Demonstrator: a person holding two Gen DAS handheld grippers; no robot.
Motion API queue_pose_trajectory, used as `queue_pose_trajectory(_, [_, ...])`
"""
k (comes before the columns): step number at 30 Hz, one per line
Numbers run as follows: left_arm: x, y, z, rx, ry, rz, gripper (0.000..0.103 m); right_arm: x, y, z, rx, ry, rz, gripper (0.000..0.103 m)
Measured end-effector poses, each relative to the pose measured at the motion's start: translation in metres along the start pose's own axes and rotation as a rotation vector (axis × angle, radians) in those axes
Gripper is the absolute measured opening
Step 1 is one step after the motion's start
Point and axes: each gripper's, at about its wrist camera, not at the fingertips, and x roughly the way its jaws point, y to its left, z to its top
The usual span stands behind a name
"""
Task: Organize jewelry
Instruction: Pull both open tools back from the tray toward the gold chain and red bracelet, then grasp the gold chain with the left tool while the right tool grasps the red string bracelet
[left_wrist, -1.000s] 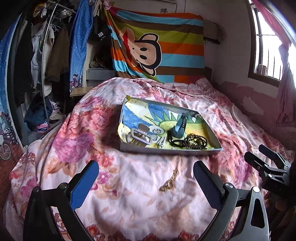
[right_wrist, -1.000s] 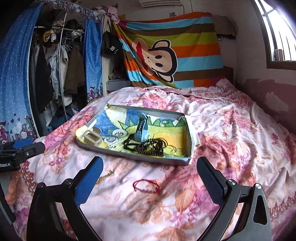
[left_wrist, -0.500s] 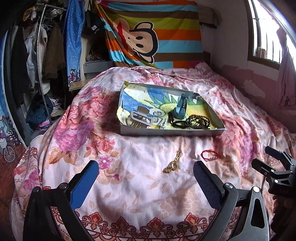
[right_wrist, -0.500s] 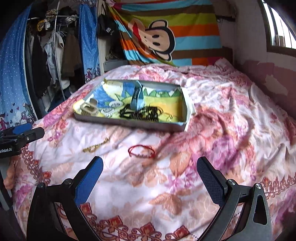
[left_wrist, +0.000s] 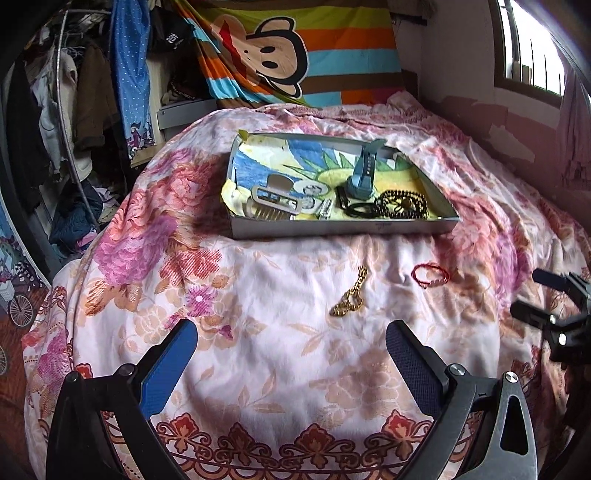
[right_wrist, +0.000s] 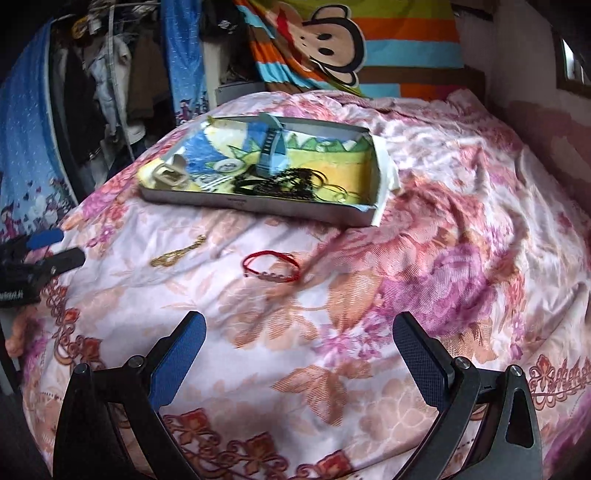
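A grey tray (left_wrist: 332, 226) lined with a cartoon cloth sits on the floral bed; it also shows in the right wrist view (right_wrist: 258, 205). It holds a blue watch (left_wrist: 364, 173), a beige hair clip (left_wrist: 275, 201), black beads (left_wrist: 402, 203) and black bands. A gold chain (left_wrist: 351, 293) and a red string bracelet (left_wrist: 430, 275) lie on the quilt in front of the tray; they show in the right wrist view too, chain (right_wrist: 177, 251) and bracelet (right_wrist: 271, 266). My left gripper (left_wrist: 288, 354) is open and empty, short of the chain. My right gripper (right_wrist: 299, 343) is open and empty, short of the bracelet.
The bed quilt (left_wrist: 258, 332) falls away at its near and left edges. A clothes rack (left_wrist: 66, 110) with hanging clothes stands at the left. A striped monkey blanket (left_wrist: 288, 48) hangs at the head. A wall and window (left_wrist: 532, 44) are at the right.
Both grippers have pulled back from the tray toward the bed's foot. The gold chain and red bracelet now lie further ahead of the fingers. Both stay open.
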Motion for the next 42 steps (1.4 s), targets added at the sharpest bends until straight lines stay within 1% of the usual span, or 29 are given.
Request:
queue_pose_trajectory(3, [0.002, -0.004, -0.001, 0.020, 0.005, 0.007, 0.103, 0.004, -0.002, 0.001, -0.006, 0.008, -0.003, 0.099])
queue_pose_trajectory(7, [0.006, -0.007, -0.002, 0.044, 0.017, 0.017, 0.103, 0.012, -0.001, 0.004, -0.025, 0.025, 0.015, 0.099])
queue_pose_trajectory(13, [0.011, -0.010, -0.003, 0.063, 0.031, 0.024, 0.103, 0.024, 0.007, 0.013, -0.113, 0.022, 0.028, 0.099])
queue_pose_trajectory(17, [0.017, -0.011, -0.003, 0.075, 0.047, 0.029, 0.103, 0.033, 0.004, 0.018, -0.121, 0.030, 0.035, 0.099])
queue_pose_trajectory(20, [0.021, -0.012, -0.003, 0.082, 0.055, 0.046, 0.103, 0.039, 0.001, 0.021, -0.128, 0.035, 0.032, 0.099])
queue_pose_trajectory(23, [0.026, -0.012, -0.002, 0.088, 0.071, 0.043, 0.103, 0.046, -0.001, 0.024, -0.144, 0.039, 0.046, 0.099])
queue_pose_trajectory(27, [0.035, -0.016, 0.002, 0.122, 0.083, 0.003, 0.103, 0.056, 0.001, 0.028, -0.178, 0.054, 0.076, 0.099])
queue_pose_trajectory(30, [0.042, -0.021, 0.006, 0.152, 0.089, -0.046, 0.103, 0.063, 0.003, 0.029, -0.201, 0.070, 0.087, 0.099])
queue_pose_trajectory(33, [0.054, -0.026, 0.011, 0.184, 0.113, -0.097, 0.103, 0.070, 0.005, 0.031, -0.224, 0.086, 0.105, 0.099])
queue_pose_trajectory(35, [0.062, -0.028, 0.014, 0.192, 0.127, -0.132, 0.100, 0.074, 0.006, 0.032, -0.239, 0.092, 0.123, 0.099])
queue_pose_trajectory(37, [0.070, -0.028, 0.016, 0.190, 0.146, -0.160, 0.087, 0.078, 0.008, 0.034, -0.257, 0.096, 0.140, 0.099])
queue_pose_trajectory(38, [0.074, -0.027, 0.017, 0.184, 0.157, -0.172, 0.084, 0.080, 0.010, 0.035, -0.271, 0.096, 0.147, 0.099])
queue_pose_trajectory(40, [0.081, -0.026, 0.017, 0.171, 0.184, -0.195, 0.069, 0.085, 0.012, 0.037, -0.293, 0.105, 0.176, 0.099])
queue_pose_trajectory(42, [0.087, -0.024, 0.017, 0.159, 0.201, -0.222, 0.064, 0.091, 0.015, 0.038, -0.309, 0.122, 0.200, 0.099])
